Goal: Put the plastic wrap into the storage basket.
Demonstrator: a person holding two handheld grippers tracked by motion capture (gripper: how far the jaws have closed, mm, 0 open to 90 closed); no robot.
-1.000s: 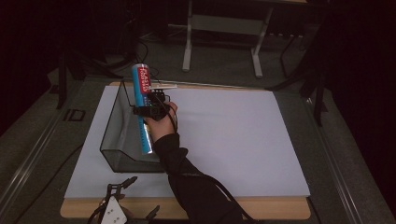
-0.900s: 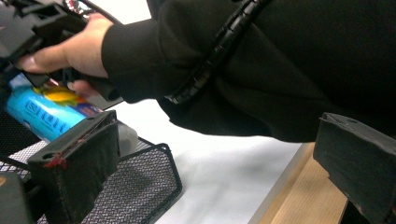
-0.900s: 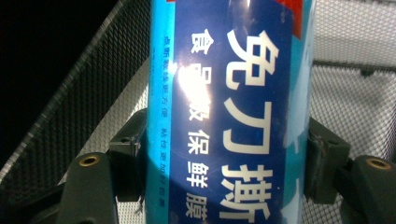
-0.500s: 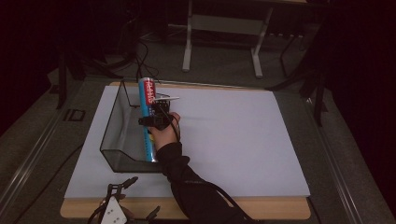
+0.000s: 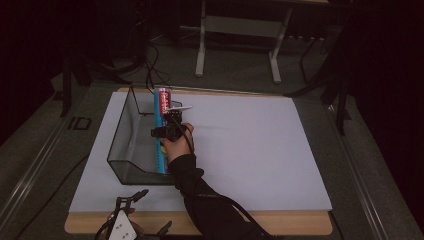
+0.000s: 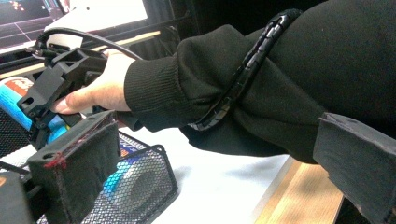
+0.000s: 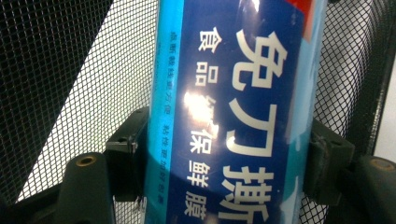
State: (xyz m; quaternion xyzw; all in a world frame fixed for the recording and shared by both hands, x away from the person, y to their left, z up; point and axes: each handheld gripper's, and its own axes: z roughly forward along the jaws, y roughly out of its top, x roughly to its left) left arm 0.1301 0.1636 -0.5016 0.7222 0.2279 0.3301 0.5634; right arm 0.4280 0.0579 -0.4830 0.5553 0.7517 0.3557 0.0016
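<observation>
While a white sheet (image 5: 240, 150) covers the table (image 5: 280, 224), a mesh bin (image 5: 122, 145) holds a blue roll box (image 5: 161, 112) along its right wall. Right gripper (image 5: 169, 131) clamps the box mid-length. Left gripper (image 5: 131, 218) rests at the near edge, jaws wide apart.

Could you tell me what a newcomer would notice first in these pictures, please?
Most striking is the long blue roll with its red top, lying along the right wall of the black mesh tray at the left of the white sheet. The right claw is clamped round it, jaws on both sides. The left claw rests at the table's near edge.
</observation>
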